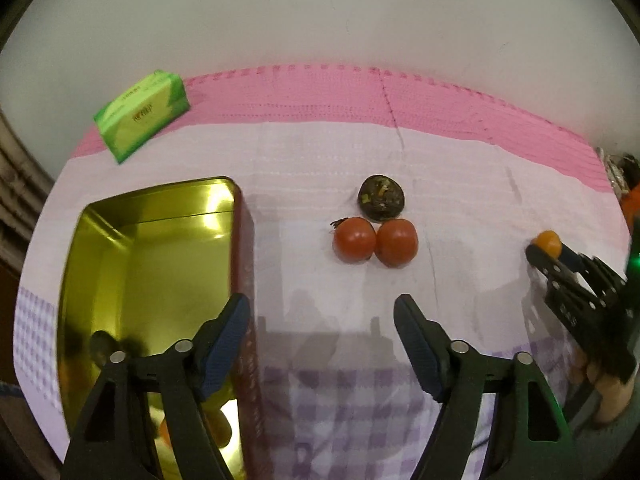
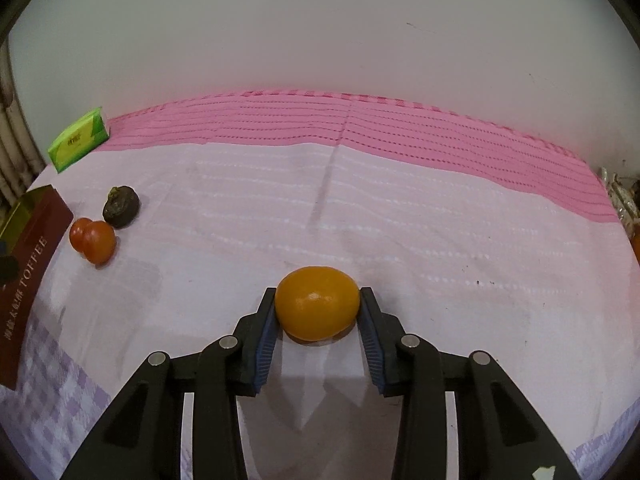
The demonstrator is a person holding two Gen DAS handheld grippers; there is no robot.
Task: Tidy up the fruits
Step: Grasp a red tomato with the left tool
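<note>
My right gripper (image 2: 319,294) is shut on a small orange (image 2: 318,304), its blue pads pressing both sides just above the cloth. In the left wrist view that orange (image 1: 549,241) shows at the far right, in the right gripper (image 1: 545,252). My left gripper (image 1: 322,304) is open with nothing between its fingers; its left finger hangs over the right wall of a gold-lined tin (image 1: 240,216). Ahead of it lie two red tomatoes (image 1: 354,240) (image 1: 397,242), touching, with a dark wrinkled fruit (image 1: 381,198) behind them. Something orange lies in the tin's near end, mostly hidden.
A green tissue pack (image 1: 144,114) sits at the back left by the wall. The tin's red side reads TOFFEE (image 2: 36,236). Wrapped items (image 2: 618,196) crowd the right table edge. A hand (image 1: 608,392) holds the right gripper. Pink and checked cloth covers the table.
</note>
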